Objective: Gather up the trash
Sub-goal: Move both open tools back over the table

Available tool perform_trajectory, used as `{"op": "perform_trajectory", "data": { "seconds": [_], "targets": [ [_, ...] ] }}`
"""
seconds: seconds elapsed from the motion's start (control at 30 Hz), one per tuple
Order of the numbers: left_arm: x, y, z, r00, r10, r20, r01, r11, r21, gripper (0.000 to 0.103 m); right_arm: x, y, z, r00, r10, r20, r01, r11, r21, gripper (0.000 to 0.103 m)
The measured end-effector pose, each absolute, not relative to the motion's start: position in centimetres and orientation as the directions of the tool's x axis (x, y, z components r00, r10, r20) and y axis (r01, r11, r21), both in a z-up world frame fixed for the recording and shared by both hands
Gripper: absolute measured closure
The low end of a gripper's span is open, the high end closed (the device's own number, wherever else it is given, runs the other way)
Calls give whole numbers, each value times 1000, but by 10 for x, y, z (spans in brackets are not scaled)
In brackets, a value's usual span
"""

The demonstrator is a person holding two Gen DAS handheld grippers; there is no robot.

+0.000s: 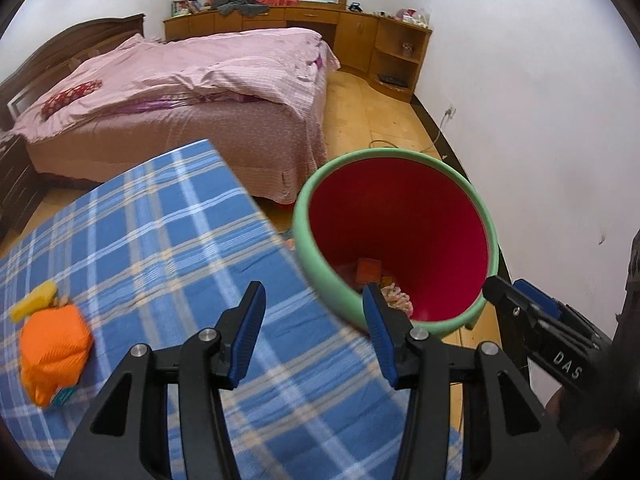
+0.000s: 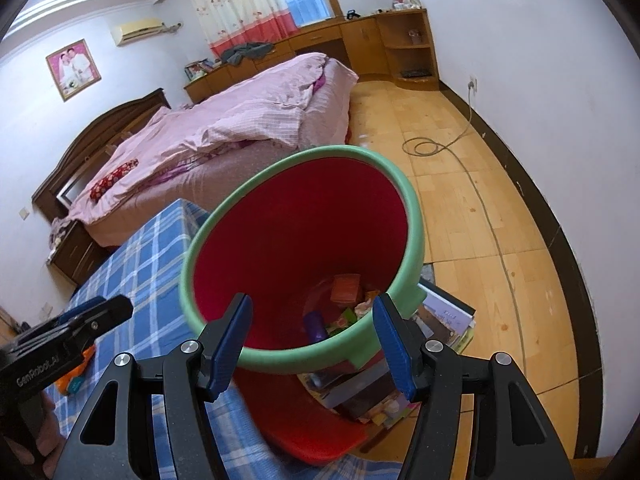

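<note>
Left gripper (image 1: 314, 300): two black arms with blue pads (image 1: 248, 332), jaws standing apart with nothing between them, held over a table under a blue plaid cloth (image 1: 160, 240). Orange crumpled trash (image 1: 54, 352) lies on the cloth at the gripper's nine o'clock, well clear of the pads, with a yellow scrap (image 1: 34, 302) touching its far side and a teal packet edge poking out beneath it. At one o'clock, just off the table edge, stands a red bin (image 1: 400, 220) with a green rim; wrappers and a small orange box (image 1: 370, 270) lie at its bottom.

Right gripper (image 2: 312, 320): same build, jaws wide and empty, hovering above the near rim of the bin, its right pad crossing the rim in the picture. Inside at twelve o'clock sit a purple tube (image 2: 316, 326), the orange box and mixed wrappers. The bin rests on a stack of books (image 2: 444, 320) on the floor at three o'clock. The left gripper shows at nine o'clock.

Beyond lies a bedroom: a bed with pink bedding (image 2: 240, 120) and dark headboard at eleven o'clock, wooden cabinets (image 2: 400, 40) under a curtained window at twelve, a tan tile floor (image 2: 480, 200) with a looped cable (image 2: 424, 146) running to a wall socket at one o'clock, and a framed portrait (image 2: 73, 69) and air conditioner (image 2: 138, 30) on the far wall.

Writing: "DAS" on the right gripper seen from the left view; "GenRobot.AI" on the left gripper seen from the right view
</note>
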State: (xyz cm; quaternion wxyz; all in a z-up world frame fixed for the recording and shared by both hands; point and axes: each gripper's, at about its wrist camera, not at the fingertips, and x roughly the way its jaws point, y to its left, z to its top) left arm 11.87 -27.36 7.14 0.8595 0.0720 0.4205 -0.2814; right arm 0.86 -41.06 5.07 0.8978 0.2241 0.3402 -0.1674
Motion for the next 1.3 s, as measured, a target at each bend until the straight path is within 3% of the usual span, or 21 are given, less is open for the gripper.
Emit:
{"op": "perform_trajectory", "data": {
  "seconds": [0.7,1.3],
  "targets": [
    [82,-118,85,629,-310,-713,330,937,-117,52,7,-314,69,765,-10,-644,261,919,296,38],
    [110,-6,50,648,-166,-744,54,984,-172,52,25,-274,43,726,81,-683,194,928,317,38]
  ]
}}
